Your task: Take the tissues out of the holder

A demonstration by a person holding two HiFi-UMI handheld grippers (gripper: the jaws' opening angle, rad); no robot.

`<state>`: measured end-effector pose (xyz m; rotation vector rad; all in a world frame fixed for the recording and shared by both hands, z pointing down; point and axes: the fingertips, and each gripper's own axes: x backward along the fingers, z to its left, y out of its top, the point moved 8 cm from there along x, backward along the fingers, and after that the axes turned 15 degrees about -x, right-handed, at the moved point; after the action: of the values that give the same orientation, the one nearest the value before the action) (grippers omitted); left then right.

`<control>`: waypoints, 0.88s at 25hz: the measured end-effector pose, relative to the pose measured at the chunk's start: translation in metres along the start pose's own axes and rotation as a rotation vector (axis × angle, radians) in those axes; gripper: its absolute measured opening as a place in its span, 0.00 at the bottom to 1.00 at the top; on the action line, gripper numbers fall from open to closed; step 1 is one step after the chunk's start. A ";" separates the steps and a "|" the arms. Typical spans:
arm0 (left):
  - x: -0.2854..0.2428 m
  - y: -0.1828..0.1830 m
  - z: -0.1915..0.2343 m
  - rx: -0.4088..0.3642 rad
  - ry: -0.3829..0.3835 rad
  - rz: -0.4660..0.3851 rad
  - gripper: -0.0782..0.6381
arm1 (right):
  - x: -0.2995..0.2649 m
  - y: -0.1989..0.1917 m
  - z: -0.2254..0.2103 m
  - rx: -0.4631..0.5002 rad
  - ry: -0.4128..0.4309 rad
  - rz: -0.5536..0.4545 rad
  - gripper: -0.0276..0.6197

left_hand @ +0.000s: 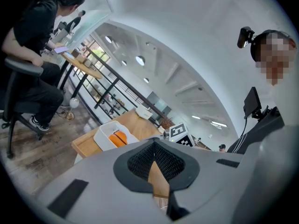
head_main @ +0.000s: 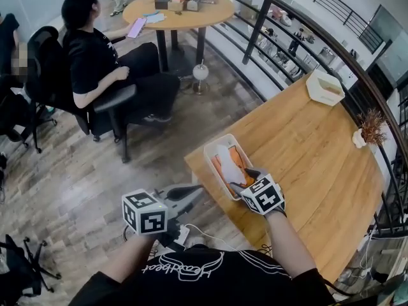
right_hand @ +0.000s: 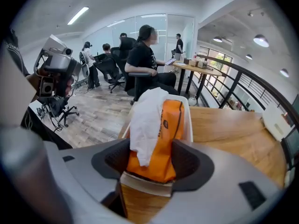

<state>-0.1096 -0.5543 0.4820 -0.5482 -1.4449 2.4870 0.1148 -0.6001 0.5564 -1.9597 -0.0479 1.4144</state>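
A white holder [head_main: 210, 148] stands at the near left corner of the wooden table [head_main: 306, 139]. In it lies an orange tissue pack [head_main: 237, 158] with a white tissue [head_main: 228, 161] sticking out of its top. My right gripper [head_main: 245, 174] points steeply down over the holder's near end. In the right gripper view the pack [right_hand: 168, 139] fills the gap of the right gripper [right_hand: 150, 160], both pads lying against its sides, while the tissue [right_hand: 145, 120] droops over the left pad. My left gripper [head_main: 191, 193] hangs off the table's edge, shut and empty; its view shows the holder [left_hand: 103, 135] from afar.
A person sits in an office chair [head_main: 95, 62] beyond the table's left side, near a round table [head_main: 178, 11]. A curved railing [head_main: 306, 37] runs behind. A white box [head_main: 325, 87] and a small dried plant [head_main: 368, 129] stand at the table's far side.
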 end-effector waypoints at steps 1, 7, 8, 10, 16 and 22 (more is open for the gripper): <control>-0.001 0.000 -0.001 -0.003 -0.006 0.007 0.13 | 0.002 0.000 0.000 -0.007 0.002 -0.013 0.44; -0.003 -0.002 -0.002 -0.019 -0.009 0.020 0.13 | 0.006 -0.002 -0.001 -0.008 -0.014 -0.069 0.37; -0.002 -0.003 -0.002 -0.018 -0.007 0.022 0.13 | 0.005 -0.002 0.000 -0.008 -0.016 -0.072 0.36; 0.000 -0.005 -0.002 -0.017 -0.003 0.025 0.13 | 0.005 -0.004 0.001 -0.018 -0.019 -0.077 0.35; 0.005 -0.004 -0.007 -0.037 -0.037 0.031 0.13 | 0.009 -0.006 0.004 -0.039 -0.031 -0.105 0.35; 0.009 -0.004 -0.013 -0.056 -0.040 0.032 0.13 | 0.019 -0.003 0.004 -0.032 -0.042 -0.160 0.34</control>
<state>-0.1127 -0.5384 0.4780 -0.5390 -1.5371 2.5022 0.1202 -0.5880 0.5423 -1.9070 -0.2421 1.3568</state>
